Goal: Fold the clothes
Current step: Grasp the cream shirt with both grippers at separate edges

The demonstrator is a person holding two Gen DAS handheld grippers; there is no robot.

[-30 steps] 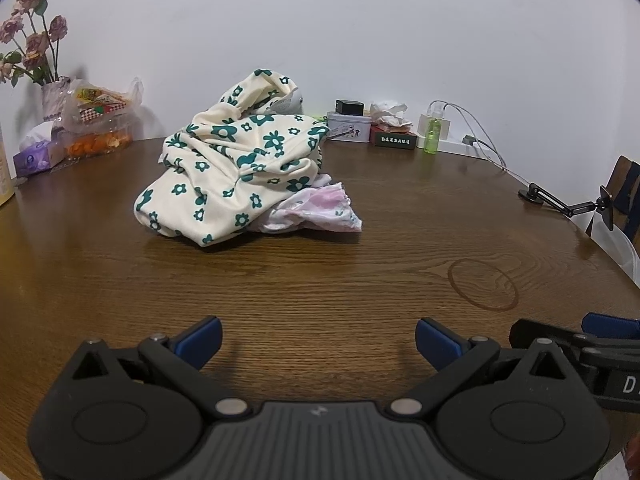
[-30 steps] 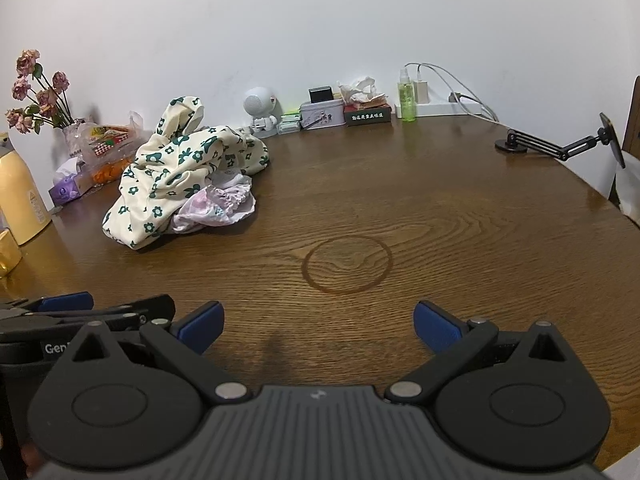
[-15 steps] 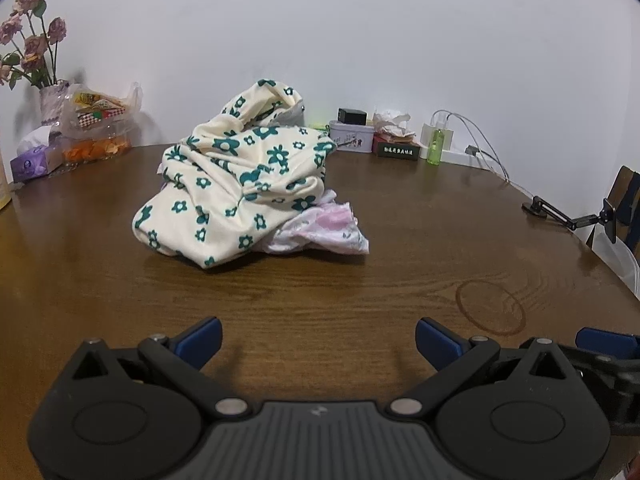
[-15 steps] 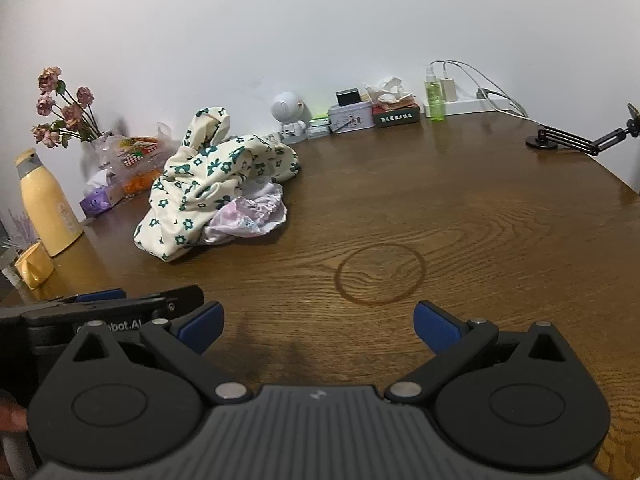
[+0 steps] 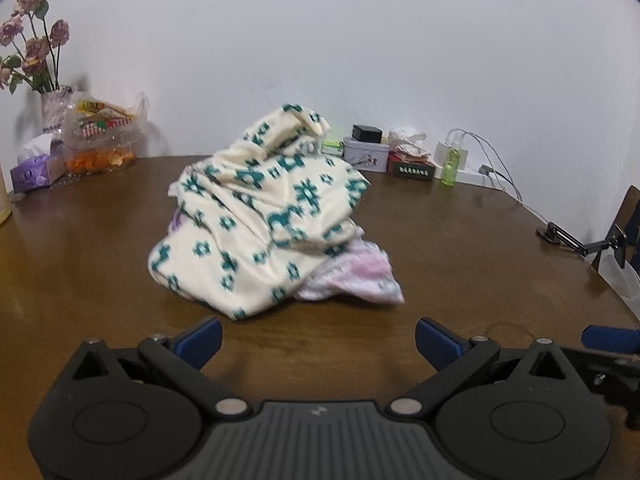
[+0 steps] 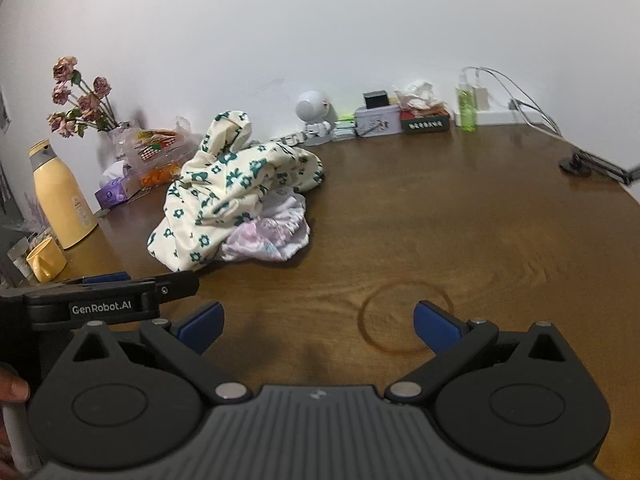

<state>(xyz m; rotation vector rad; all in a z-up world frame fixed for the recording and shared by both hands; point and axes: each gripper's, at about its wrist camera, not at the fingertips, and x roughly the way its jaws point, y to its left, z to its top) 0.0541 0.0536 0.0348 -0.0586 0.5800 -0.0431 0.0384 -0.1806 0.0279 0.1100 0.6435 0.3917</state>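
Nearest, by the near edge of the table (image 5: 80, 264): left gripper (image 5: 318, 338), blue fingers spread wide, holding nothing. Same for the right gripper (image 6: 318, 322): wide open, nothing in it, hanging over a round ring mark (image 6: 404, 316) in the wood. Side by side, left one just beside the right one.

A little further in, toward the middle of the table: the pile of clothes. 2 things in it, both still crumpled. On top, a cream top with green flowers (image 5: 260, 220). Under it, poking out on the right, a pink cloth (image 5: 360, 276). Not touched by either gripper.

Changed in the last 1 second: pile bigger and closer in the left view than before, now right in front of the left fingers. Right view turned more to the left, with the ring mark now close up between its fingers and a yellow flask (image 6: 60, 196) now showing at the left edge. Clothes themselves in the same heap as before.

Meaning for the job, as a guess: reaching in, folding not started yet. Next likely: grab the flowered top and pull it off the pink one.

Furthest, along the far edge by the wall: flowers (image 5: 32, 40), a tissue box (image 5: 34, 164), a snack bag (image 5: 100, 136), a small tin (image 5: 366, 155), a green bottle (image 5: 450, 166).
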